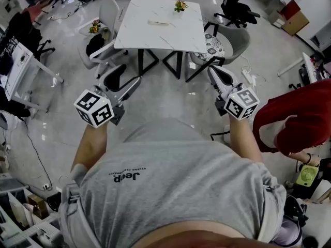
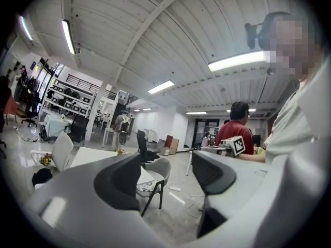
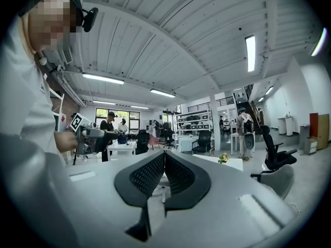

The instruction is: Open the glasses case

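I saw left gripper (image 2: 165, 164) fingers spread, nothing between, right gripper (image 3: 164, 156) fingers pressed together, empty, case (image 1: 159, 22) lay mid-surface (image 1: 155, 39), well apart from both grippers

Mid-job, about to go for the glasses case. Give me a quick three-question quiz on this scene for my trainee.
1. True or false: the left gripper has its jaws pressed together.
2. Fill in: the right gripper has its jaws ____, with nothing between them.
3. Where does the pale oblong glasses case lie?
A) on the white marble-look table
B) between the left gripper's jaws
C) between the right gripper's jaws

Key
1. False: the jaws stand wide apart and are empty.
2. Together.
3. A: the case lies on the tabletop ahead of both grippers, and neither one touches it.
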{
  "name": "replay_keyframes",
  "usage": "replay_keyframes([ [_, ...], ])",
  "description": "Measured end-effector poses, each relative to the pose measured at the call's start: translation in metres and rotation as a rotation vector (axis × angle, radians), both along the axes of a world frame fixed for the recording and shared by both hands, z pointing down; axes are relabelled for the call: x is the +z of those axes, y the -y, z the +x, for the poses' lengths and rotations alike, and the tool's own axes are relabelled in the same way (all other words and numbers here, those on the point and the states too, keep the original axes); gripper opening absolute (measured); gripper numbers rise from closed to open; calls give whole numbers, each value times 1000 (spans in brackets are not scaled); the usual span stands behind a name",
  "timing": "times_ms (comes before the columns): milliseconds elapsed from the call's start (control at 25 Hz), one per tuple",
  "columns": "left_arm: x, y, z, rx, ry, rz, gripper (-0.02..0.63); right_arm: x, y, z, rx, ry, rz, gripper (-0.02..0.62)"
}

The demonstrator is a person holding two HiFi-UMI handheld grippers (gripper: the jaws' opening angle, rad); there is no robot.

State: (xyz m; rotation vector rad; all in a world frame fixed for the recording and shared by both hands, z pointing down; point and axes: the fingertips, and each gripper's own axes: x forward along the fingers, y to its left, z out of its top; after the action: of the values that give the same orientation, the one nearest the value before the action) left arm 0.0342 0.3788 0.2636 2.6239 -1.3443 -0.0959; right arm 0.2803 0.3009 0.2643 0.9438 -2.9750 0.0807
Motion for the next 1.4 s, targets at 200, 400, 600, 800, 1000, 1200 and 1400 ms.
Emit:
replay_keyframes([
  [200,8,8,40,14,14,-19,334,10,11,30,-7,5,3,6],
  [400,9,22,47,21,27,-31,334,17,21,39,1,19,-14,8],
  [600,16,51,38,46,9,-35,334,25,41,34,31,15,-29,6],
  [800,28,102,14,105,-10,-32,334,28,77,11,82,-17,-23,8],
  [1000,29,179,-38,170,-31,-6,334,21,138,-38,150,-39,-5,8],
  [1200,14,256,-108,232,-4,15,334,-1,206,-116,185,-21,5,8],
  [1400,9,320,-183,246,12,10,334,-12,270,-194,191,-12,4,8],
])
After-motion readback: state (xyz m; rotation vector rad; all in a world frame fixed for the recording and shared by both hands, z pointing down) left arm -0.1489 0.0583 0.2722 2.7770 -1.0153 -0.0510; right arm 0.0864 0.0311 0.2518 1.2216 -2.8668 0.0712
